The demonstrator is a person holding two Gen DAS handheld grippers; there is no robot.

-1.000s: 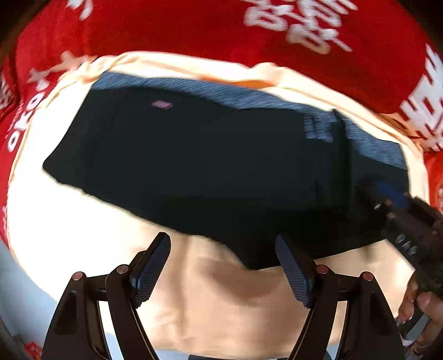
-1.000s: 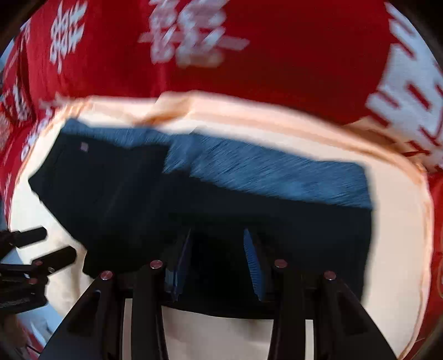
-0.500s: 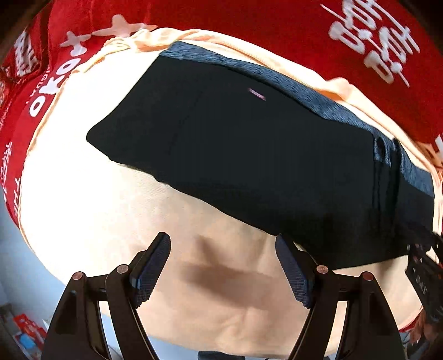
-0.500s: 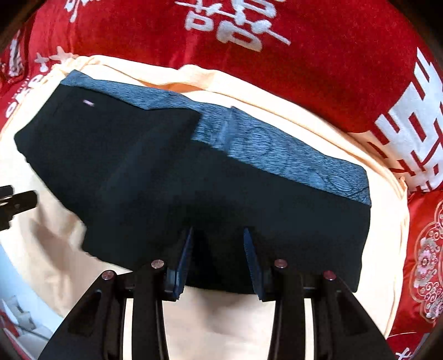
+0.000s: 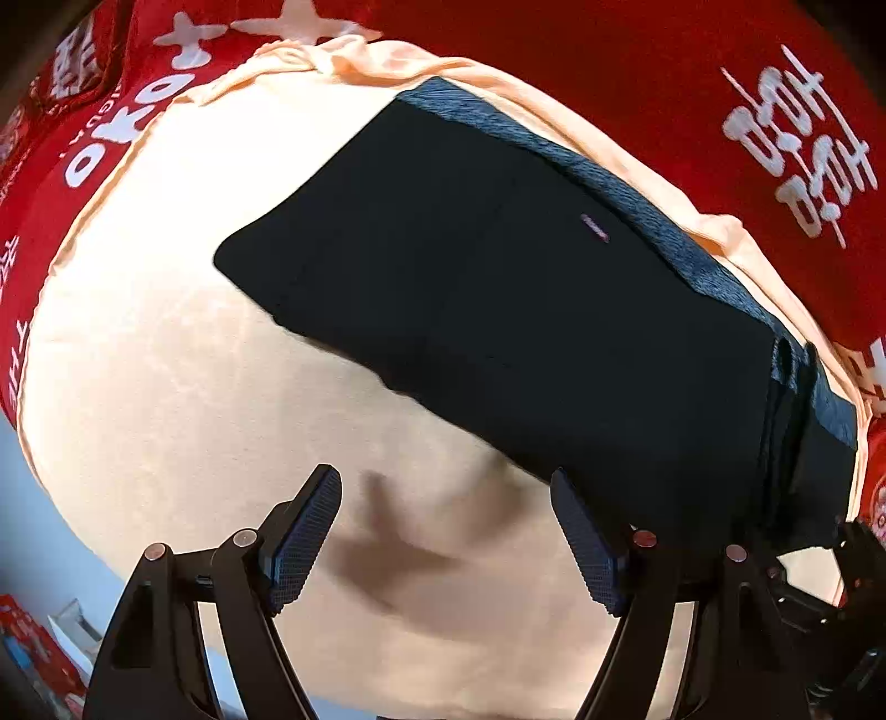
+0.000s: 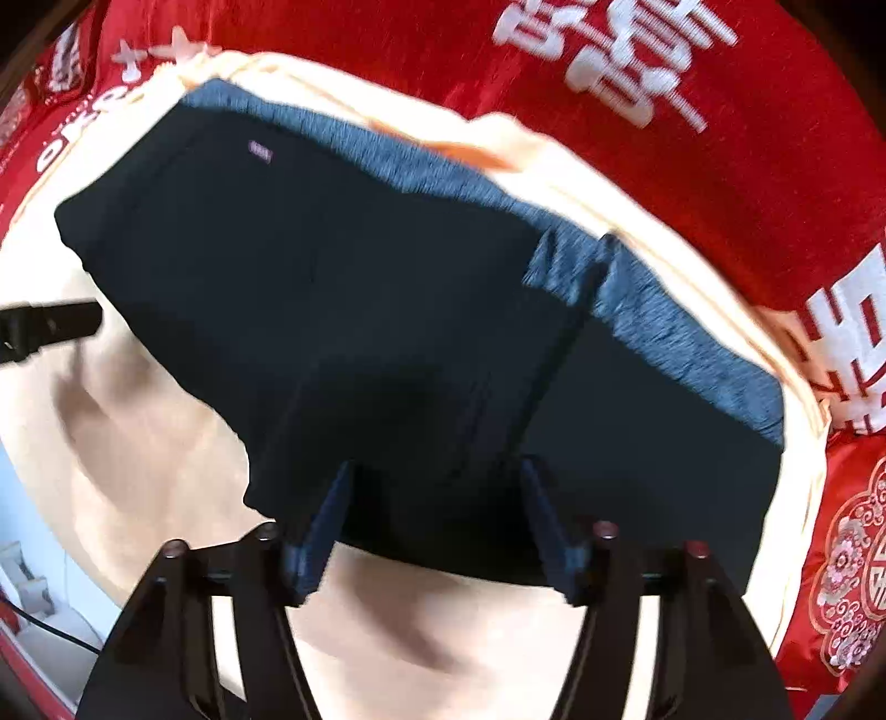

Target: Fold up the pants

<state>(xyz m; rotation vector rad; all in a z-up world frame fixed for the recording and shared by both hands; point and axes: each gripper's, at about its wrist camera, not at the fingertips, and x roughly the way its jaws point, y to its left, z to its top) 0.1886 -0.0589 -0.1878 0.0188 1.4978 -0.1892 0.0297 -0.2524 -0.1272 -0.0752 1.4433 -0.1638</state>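
While you hold both tools over the peach cloth (image 5: 166,387), your left hand-held gripper (image 5: 446,534) stands released with its jaws spread wide, hovering above bare cloth just near of the pants (image 5: 526,310). The dark pants lie flat on that cloth, folded into a broad slab, with the blue-grey waistband (image 5: 653,221) running along the far edge. A small pink label (image 6: 260,150) sits near the waistband on the left part. A raised fold line (image 6: 559,354) crosses the pants right of centre. Your right hand-held gripper (image 6: 434,518) is also released, jaws apart, at the near edge of the pants; whether its fingertips (image 6: 326,515) touch the fabric I cannot tell. A red blanket (image 6: 387,50) with white characters lies beyond the cloth.
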